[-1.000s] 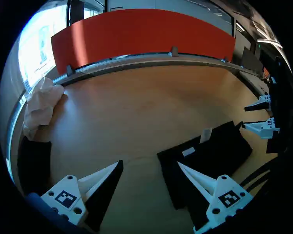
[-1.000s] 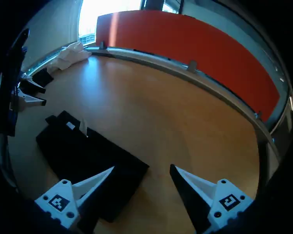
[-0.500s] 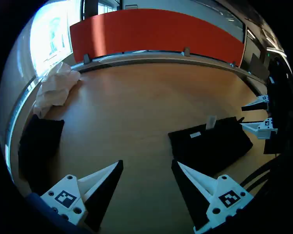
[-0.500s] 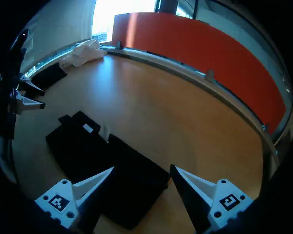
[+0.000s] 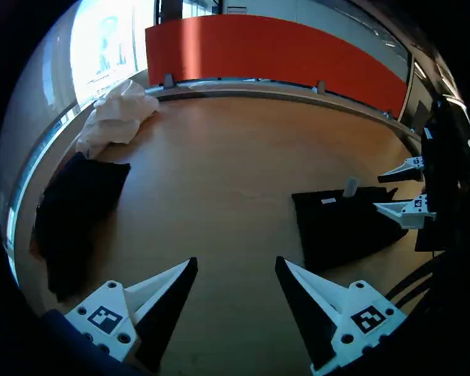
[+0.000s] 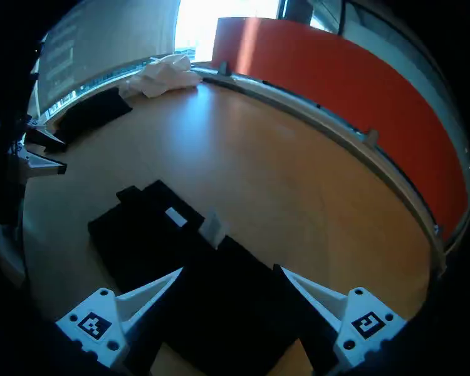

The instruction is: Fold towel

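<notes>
1. My left gripper [image 5: 235, 260] has its jaws spread wide with nothing between them. Bare desk [image 5: 222, 163] lies under them.
2. My right gripper [image 6: 229, 269] has its jaws apart too and grips nothing. They hang over the near end of the black towel [image 6: 147, 238]; I cannot tell whether they touch it.
3. The towel lies flat on the desk in layers. A white tag [image 6: 214, 227] sticks up near its middle, with a small white label [image 6: 175, 217] just beside it.
4. In the left gripper view the towel sits to the right of my left jaws, apart from them. Bare desk lies between, and my right gripper is at the towel's right end.
5. Farther out, well apart from the towel, a dark cloth heap [image 5: 78, 207] lies by the desk's left edge.
6. A crumpled white cloth [image 5: 116, 116] lies just beyond that heap, in the desk's far corner.
7. An orange partition [image 5: 272, 50] runs along the desk's far edge, with a bright window [image 5: 103, 44] behind its left end.
</notes>
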A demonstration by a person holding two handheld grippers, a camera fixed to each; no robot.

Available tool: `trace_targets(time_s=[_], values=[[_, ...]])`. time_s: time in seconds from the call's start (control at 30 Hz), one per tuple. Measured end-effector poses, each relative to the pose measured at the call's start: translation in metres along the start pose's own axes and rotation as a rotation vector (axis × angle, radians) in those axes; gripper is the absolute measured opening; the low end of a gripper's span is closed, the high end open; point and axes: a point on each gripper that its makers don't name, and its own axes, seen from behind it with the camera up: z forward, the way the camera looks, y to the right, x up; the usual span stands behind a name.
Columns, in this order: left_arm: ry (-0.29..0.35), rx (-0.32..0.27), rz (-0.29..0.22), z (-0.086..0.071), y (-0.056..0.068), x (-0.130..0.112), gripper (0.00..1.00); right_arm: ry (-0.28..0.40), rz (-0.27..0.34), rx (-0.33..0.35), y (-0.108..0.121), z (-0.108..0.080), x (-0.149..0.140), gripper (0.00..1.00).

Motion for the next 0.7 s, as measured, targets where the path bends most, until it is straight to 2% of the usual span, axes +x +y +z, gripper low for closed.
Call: trace_targets(time_s=[0.3,0.7], values=[[0.002,0.009,-0.013,-0.002,-0.007,-0.001,0.92,-0.02,-0.031,0.005,-0.006,0.01,-0.001,1.0],[0.002,0.001,-0.01,-0.005,-0.003,-0.002,0.93,-0.019,-0.016,-0.023,0.011,0.021,0.008,1.0]])
